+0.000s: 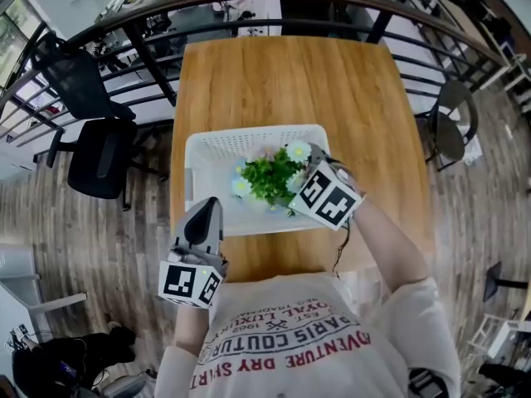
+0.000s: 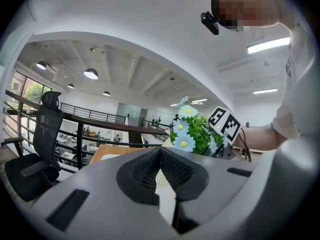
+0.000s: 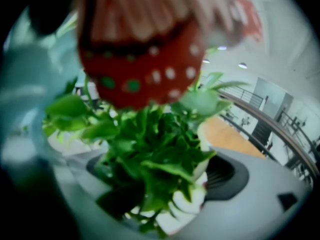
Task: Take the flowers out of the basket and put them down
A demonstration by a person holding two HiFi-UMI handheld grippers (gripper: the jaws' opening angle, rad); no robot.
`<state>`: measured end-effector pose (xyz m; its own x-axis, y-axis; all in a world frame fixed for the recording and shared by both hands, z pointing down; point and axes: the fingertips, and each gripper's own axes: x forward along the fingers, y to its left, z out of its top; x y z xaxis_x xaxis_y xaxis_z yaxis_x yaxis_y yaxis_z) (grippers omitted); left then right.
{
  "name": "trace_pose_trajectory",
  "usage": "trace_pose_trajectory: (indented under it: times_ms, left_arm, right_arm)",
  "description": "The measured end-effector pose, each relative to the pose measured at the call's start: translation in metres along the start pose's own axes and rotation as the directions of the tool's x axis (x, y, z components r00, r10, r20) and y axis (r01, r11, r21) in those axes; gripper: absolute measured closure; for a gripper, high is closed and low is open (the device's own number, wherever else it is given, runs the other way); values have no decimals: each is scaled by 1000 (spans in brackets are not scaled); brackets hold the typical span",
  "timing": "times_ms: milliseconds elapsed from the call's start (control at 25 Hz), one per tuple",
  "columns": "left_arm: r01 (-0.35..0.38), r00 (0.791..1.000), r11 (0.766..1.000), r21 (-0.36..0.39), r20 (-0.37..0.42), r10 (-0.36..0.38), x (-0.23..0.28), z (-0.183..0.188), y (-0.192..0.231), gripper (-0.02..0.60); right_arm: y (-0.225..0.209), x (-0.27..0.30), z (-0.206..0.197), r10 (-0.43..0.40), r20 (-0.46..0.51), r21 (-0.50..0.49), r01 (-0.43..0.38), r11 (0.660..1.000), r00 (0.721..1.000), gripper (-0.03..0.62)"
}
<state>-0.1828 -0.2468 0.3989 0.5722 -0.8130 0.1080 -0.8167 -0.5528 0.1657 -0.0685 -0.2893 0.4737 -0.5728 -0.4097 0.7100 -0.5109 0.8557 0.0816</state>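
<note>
Both my grippers are holding something. The fingers of my right gripper [image 1: 297,182] are clamping the leafy flowers [image 1: 265,175], which are sitting within the white basket [image 1: 249,140] on the wooden worktop [image 1: 290,81]. The fingers of my left gripper [image 1: 207,208] are pinching the basket's near wall.

The head view looks steeply down on the white perforated plastic basket [image 1: 249,143]. The left gripper view looks low across from its near edge. The right gripper view sits right against its leafy green flowers [image 1: 270,179], which all three views share.
</note>
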Motion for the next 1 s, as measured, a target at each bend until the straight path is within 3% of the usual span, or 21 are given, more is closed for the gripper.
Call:
trace_pose_trajectory:
  times_ms: [480,720,1000]
  left_arm:
    - [-10,999,1000,-6,45,10,57,-20,-196,558]
    - [24,1000,1000,0,8,-24,77,-49,-256,558]
    - [68,997,998,-18,-35,-68,101,-78,-295,558]
  right_arm:
    - [-44,-151,-130,-31,27,-33,32,999,999,100]
    - [-48,-176,-208,-62,-21,24,63,998,998,100]
    - [-54,-166,-303,-63,-55,136,70,988,996,100]
